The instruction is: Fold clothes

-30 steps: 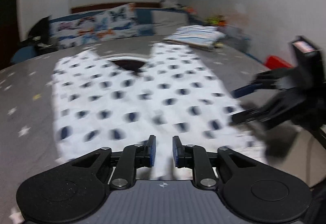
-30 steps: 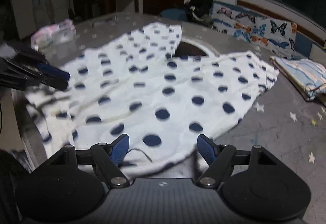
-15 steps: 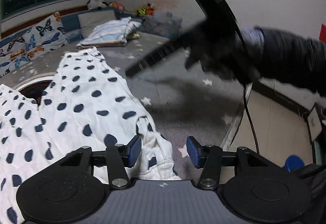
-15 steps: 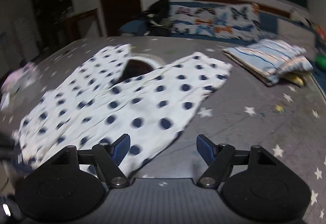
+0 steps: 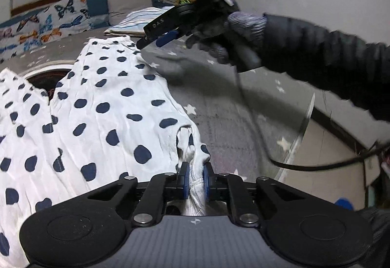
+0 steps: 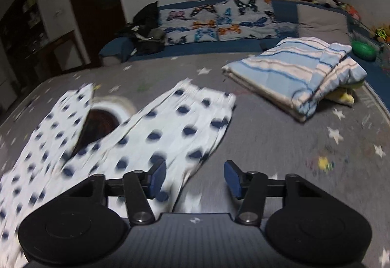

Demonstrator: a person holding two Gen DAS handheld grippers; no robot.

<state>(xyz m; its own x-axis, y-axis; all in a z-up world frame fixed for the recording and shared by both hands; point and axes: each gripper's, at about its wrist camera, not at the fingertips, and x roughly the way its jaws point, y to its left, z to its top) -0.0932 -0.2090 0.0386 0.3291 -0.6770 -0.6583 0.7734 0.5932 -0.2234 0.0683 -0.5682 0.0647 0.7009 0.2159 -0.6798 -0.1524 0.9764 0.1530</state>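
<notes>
The white cotton garment with dark blue polka dots (image 5: 102, 107) lies spread flat on the grey star-printed bed cover (image 5: 219, 107), one bunched corner pinched between the blue pads of the left claw (image 5: 195, 181). The right claw (image 6: 195, 176), held in a gloved hand, hovers spread wide above the garment's near edge, gripping nothing, with a folded blue-and-white striped blanket (image 6: 295, 75) well apart beyond it.

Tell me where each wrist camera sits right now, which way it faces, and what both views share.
Left wrist: on the left gripper, facing along its fingers, shut on a corner of the polka-dot garment; the right gripper and gloved hand show above.
Right wrist: on the right gripper, jaws open, looking across the grey star bedsheet towards the butterfly pillows.
Shared: the polka-dot garment, the striped folded blanket, the butterfly pillows, the bedsheet.
</notes>
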